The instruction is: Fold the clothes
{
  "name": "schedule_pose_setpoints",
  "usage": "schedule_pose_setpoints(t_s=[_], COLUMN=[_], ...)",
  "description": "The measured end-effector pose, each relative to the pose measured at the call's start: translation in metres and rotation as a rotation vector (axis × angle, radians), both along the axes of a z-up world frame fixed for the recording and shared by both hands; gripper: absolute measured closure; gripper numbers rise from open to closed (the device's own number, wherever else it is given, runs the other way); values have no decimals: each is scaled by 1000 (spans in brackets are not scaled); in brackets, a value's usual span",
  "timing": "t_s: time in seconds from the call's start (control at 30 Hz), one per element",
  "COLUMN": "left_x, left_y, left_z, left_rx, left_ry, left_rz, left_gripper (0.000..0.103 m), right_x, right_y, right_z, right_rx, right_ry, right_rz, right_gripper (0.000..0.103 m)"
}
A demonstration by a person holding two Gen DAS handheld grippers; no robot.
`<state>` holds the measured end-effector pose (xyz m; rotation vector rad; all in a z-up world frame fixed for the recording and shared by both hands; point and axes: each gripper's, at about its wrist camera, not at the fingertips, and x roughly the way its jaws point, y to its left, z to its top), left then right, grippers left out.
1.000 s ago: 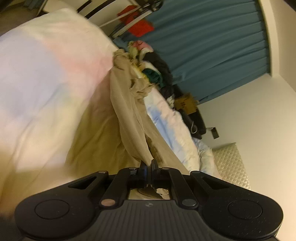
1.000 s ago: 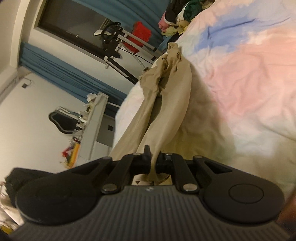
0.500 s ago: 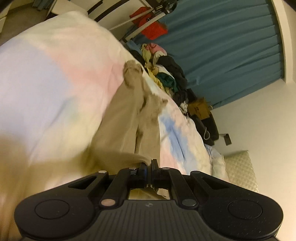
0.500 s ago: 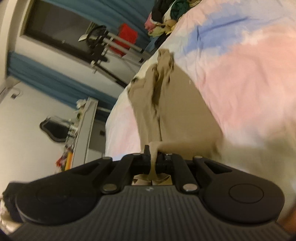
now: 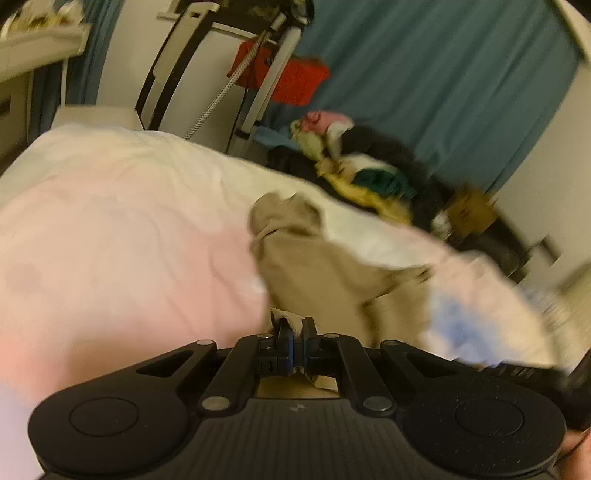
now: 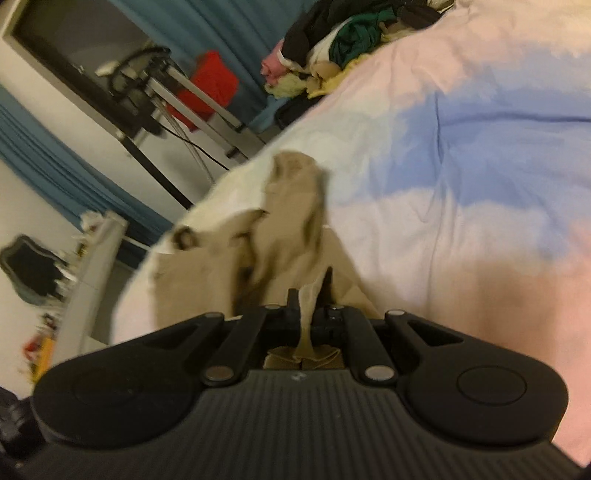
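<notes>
Right gripper (image 6: 309,306) clamped on tan trousers (image 6: 295,206) over pastel duvet (image 6: 461,184).

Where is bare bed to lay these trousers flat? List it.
Free: the pink duvet beside the tan trousers, and the blue-and-white stretch on their other side. Crowded: the clothes heap at the far edge by the teal curtain.

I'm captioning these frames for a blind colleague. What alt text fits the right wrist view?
The right gripper is shut on a fold of tan trousers, which lie crumpled on a bed's pastel pink, blue and white duvet. Behind, blurred, are a heap of clothes, blue curtains and a metal stand.
</notes>
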<state>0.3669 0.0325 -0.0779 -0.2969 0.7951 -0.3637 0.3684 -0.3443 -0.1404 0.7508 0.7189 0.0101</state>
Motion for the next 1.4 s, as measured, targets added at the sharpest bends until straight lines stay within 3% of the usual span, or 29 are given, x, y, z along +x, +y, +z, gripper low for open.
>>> schedule_pose_setpoints(t_s=[0.07,0.2,0.3,0.4,0.47,0.5,0.53,0.6,0.8,1.0,1.27,1.4], left_x=[12,17,7,-6,-22,-34,-47,-72,-159,-239,-298,-308], left_y=[-11,-21,-26,-30,-34,-35,-36,-38,-37,-19,11,8], left_z=[-23,-48,-40,-24,-6,5,16,39,101,122,98,80], left_rx=[59,95,123,137,155,164,173,186,207,210,169,208], left_ry=[3,2,-30,-59,-96,-123,-150,-205,-356,-438,-469,-492], left_rz=[-11,-29,-33,-44,-60,-67,-74,-88,-121,-76,5,8], left_gripper=[98,98,95,71,52,47,38,24,3,0,0,0], right_x=[10,14,10,1,-11,-20,-30,-51,-121,-195,-251,-254], right_y=[2,8,12,14,17,18,20,25,55,83,112,119], right_z=[-18,-34,-23,-7,10,20,30,52,115,146,127,109], right_rx=[-27,-80,-118,-145,-177,-195,-207,-236,-374,-419,-456,-477], right_ry=[13,4,-5,-10,-16,-28,-50,-94,-213,-308,-389,-381], right_rz=[17,48,58,57,44,38,38,41,86,106,94,103], right_gripper=[96,96,95,92,80,62,38,18,20,20,20,20])
